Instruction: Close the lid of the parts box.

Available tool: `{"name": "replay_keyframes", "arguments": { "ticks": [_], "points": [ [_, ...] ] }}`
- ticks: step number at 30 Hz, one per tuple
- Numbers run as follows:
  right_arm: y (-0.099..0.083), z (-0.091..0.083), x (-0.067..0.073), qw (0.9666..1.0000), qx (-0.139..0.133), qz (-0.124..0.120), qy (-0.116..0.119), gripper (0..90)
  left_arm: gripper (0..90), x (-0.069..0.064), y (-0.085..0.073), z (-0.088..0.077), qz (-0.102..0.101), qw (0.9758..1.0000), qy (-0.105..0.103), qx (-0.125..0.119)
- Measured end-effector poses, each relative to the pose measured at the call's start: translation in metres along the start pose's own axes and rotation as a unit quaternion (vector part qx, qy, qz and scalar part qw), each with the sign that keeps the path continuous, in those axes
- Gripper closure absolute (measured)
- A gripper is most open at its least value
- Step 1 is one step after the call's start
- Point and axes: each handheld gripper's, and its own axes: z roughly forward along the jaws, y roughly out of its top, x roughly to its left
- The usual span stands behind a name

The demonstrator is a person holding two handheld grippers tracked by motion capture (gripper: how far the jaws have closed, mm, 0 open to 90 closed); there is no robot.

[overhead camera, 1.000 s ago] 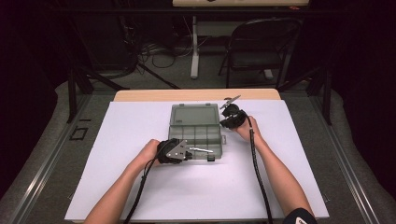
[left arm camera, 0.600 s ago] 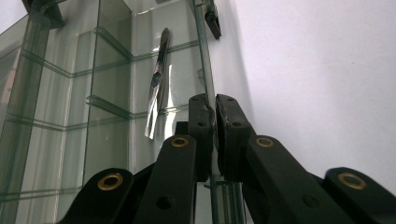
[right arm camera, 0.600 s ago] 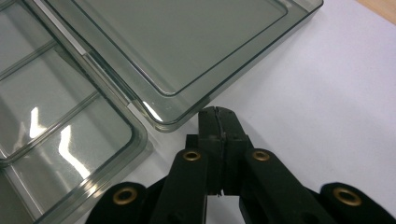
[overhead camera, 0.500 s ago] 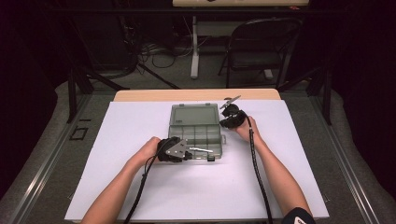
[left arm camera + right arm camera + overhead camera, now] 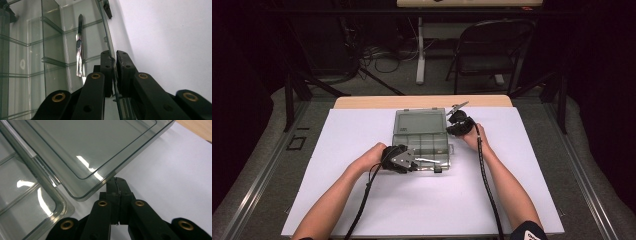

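— What do you count on the table, going left to right?

— 1 clear plastic organizer box, lid open and lying flat toward the far edge. Inside the tray I see 1 slim metal tool, lying along a compartment. There are 2 grippers, both mine.

— And your left one?

— My left gripper lies level at the tray's near-left corner, my forearm coming in from the bottom. Its jaws are clenched on the tray's thin front wall.

— The right?

— My right gripper is at the far-right corner of the lid, wrist bent inward. Its jaws are pressed together, tips right at the lid's edge; whether they pinch it I cannot tell.

— The surface and room?

— A white sheet covers a wooden table. Behind stands 1 folding chair, with cables on a dark floor.
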Motion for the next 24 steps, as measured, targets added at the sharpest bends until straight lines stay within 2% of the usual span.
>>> {"name": "replay_keyframes", "arguments": {
  "ticks": [4, 13, 14, 18, 21, 22, 23, 24],
  "points": [
    [0.0003, 0.0013, 0.0, 1.0, -0.006, 0.002, -0.005, 90.0, 84.5, 0.0017, 0.0005, 0.0003, -0.003, 1.0, -0.007, 0.001],
    [0.0007, 0.003, 0.0002, 0.9997, -0.016, 0.01, -0.016, 90.0, 84.3, 0.0041, 0.0009, 0.0009, 0.004, 0.9999, -0.015, 0.003],
    [0.0004, 0.0045, 0.0005, 0.9994, -0.027, 0.012, -0.017, 90.0, 84.3, 0.0045, 0.001, 0.001, 0.004, 0.9999, -0.016, 0.003],
    [0.0016, 0.0033, 0.0009, 0.9994, -0.025, 0.014, -0.022, 90.0, 84.2, 0.0052, 0.0017, 0.0011, 0.005, 0.9998, -0.019, 0.007],
    [0.0015, 0.0025, 0.001, 0.9988, -0.038, 0.018, -0.023, 90.0, 84.1, 0.0056, 0.0015, 0.0013, 0.006, 0.9998, -0.02, 0.006],
    [0.001, 0.0048, 0.0007, 0.9977, -0.061, 0.017, -0.023, 90.0, 84.1, 0.0057, 0.0014, 0.0014, 0.006, 0.9997, -0.021, 0.006],
    [0.0018, 0.0024, 0.0001, 0.9985, -0.049, 0.013, -0.024, 90.0, 84.1, 0.0057, 0.0015, 0.0014, 0.007, 0.9997, -0.021, 0.006],
    [0.002, 0.0019, 0.0001, 0.9984, -0.05, 0.012, -0.025, 90.0, 84.1, 0.0058, 0.0016, 0.0015, 0.008, 0.9997, -0.021, 0.006]
  ]
}}
